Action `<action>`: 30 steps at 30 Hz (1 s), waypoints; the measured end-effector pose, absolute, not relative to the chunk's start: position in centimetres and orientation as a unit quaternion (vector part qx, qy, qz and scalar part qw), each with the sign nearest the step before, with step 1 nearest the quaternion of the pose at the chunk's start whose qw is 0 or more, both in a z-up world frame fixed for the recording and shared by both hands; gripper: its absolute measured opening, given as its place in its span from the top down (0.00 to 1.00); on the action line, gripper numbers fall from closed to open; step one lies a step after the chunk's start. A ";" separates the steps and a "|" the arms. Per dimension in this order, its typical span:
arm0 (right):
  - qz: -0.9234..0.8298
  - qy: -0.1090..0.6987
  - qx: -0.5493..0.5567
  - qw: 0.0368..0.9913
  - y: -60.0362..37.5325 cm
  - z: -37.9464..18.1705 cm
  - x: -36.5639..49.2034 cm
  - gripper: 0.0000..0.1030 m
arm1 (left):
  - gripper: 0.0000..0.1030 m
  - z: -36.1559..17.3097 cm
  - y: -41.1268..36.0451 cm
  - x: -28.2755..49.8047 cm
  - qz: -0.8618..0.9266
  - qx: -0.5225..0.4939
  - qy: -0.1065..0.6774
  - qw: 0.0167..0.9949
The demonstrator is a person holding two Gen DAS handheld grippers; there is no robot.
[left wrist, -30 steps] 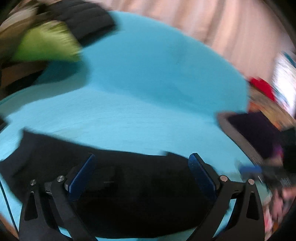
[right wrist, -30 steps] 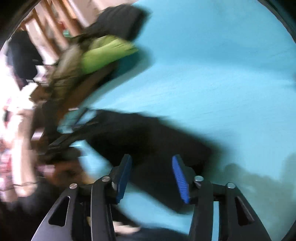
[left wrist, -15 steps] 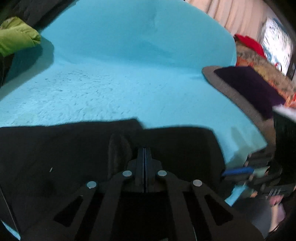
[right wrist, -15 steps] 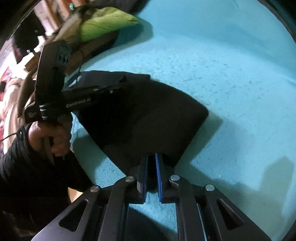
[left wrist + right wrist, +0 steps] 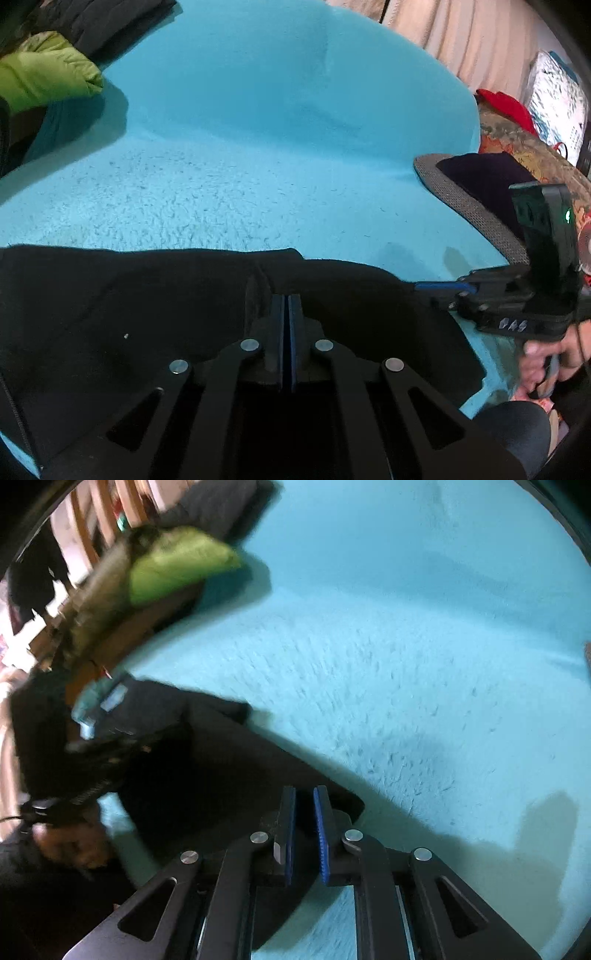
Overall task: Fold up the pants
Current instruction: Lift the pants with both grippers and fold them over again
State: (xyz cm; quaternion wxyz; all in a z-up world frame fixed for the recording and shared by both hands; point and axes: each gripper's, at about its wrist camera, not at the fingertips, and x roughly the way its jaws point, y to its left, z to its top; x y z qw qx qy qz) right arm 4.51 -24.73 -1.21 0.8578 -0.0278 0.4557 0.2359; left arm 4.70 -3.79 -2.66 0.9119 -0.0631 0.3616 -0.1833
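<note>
The black pants (image 5: 110, 306) lie across the near part of a turquoise fleece blanket (image 5: 258, 166). My left gripper (image 5: 286, 301) is shut on a raised fold of the pants near their far edge. My right gripper (image 5: 304, 801) is nearly shut, with a narrow gap, pinching a corner of the pants (image 5: 221, 775) a little above the blanket. In the left wrist view the right gripper (image 5: 443, 286) shows at the pants' right end. The left gripper shows blurred in the right wrist view (image 5: 103, 738).
A green jacket (image 5: 40, 77) and dark clothes (image 5: 103, 22) are piled at the far left. A grey cushion with dark cloth (image 5: 472, 199) lies at the blanket's right edge. Beige curtains (image 5: 461, 40) hang behind. Wooden slats (image 5: 96, 513) stand behind the pile.
Both grippers came down from open and closed on the pants' edge. In the last half second the right gripper has moved, with its view blurred; the left has stayed shut.
</note>
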 end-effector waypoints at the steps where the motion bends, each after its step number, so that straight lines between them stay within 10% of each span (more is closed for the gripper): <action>1: 0.234 0.456 -0.027 0.858 -24.8 -1.2 4.5 0.93 | 0.99 -2.6 -3.9 4.8 -0.181 -0.061 0.365 0.911; 8: 0.202 0.470 -0.039 0.858 -23.2 -0.7 4.3 0.91 | 0.97 -2.5 -4.1 4.5 -0.182 -0.071 0.364 0.911; 10: 0.200 0.467 -0.046 0.860 -23.0 -0.7 4.1 0.91 | 0.81 -2.4 -4.3 4.4 -0.199 -0.074 0.362 0.908; 12: 0.199 0.467 -0.049 0.860 -23.3 -0.7 4.0 0.91 | 0.24 -2.1 -4.8 4.0 -0.246 -0.080 0.357 0.897; 14: 0.198 0.467 -0.053 0.860 -23.0 -0.8 4.1 0.91 | 0.11 -1.7 -6.6 3.1 -0.267 -0.045 0.349 0.897; 30: 0.220 0.461 -0.024 0.859 -23.5 -0.4 3.6 0.73 | 0.00 -1.8 -5.0 4.3 -0.298 -0.161 0.365 0.867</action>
